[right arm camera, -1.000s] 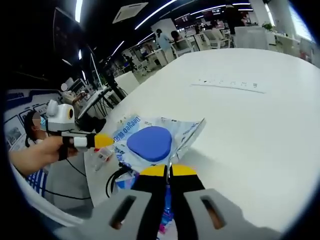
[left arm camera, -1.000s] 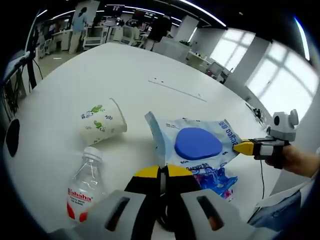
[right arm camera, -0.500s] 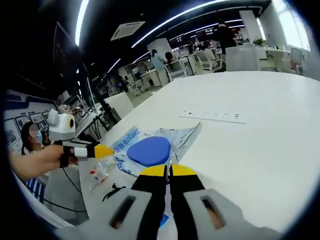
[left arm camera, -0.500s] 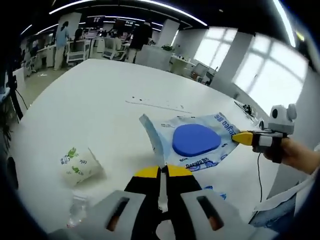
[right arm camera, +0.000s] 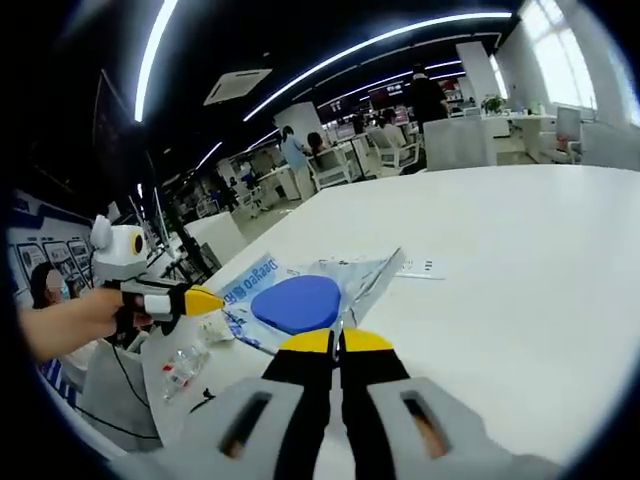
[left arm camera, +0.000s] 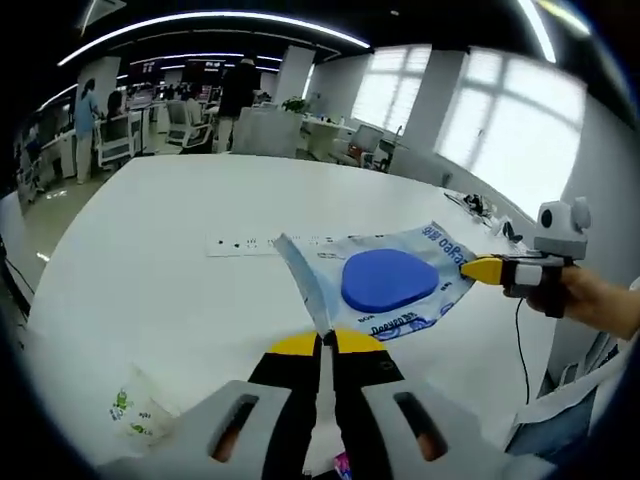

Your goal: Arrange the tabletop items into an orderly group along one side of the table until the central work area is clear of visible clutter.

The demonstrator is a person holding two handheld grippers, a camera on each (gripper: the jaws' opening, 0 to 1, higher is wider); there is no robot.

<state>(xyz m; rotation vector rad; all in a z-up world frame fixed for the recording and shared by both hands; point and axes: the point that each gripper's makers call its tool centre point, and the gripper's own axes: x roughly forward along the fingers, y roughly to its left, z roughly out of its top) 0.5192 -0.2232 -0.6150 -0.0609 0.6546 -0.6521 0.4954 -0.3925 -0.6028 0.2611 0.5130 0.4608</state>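
Wipes pack (left arm camera: 385, 285), soft plastic pouch with a blue flip lid (left arm camera: 388, 279), hangs stretched between both claws above the white tabletop (left arm camera: 150, 260). Likely light and floppy, film slippery and crinkly; it sags if held by one edge only, so pinching the flat sealed edges at opposite ends looks like the right hold, not the rigid lid.

Left claw (left arm camera: 326, 340): jaws closed to a thin slit, clamped on the near edge of the pack. In the left gripper view the right claw (left arm camera: 480, 269) comes in from the right, yellow tips pinched on the pack's far end, a hand (left arm camera: 590, 300) behind it.

Right claw (right arm camera: 338, 342): jaws likewise pressed together on the pack (right arm camera: 300, 295) edge. In the right gripper view the left claw (right arm camera: 205, 299) enters from the left, tips closed on the opposite end.

Paper cup (left arm camera: 135, 410) with green print lies on its side on the tabletop, low left in the left gripper view. Clear bottle (right arm camera: 178, 368) with a red label lies near the tabletop edge in the right gripper view, beside a dark cable (right arm camera: 205, 400).

Pack is not yet set down; cup and bottle are unsorted too.
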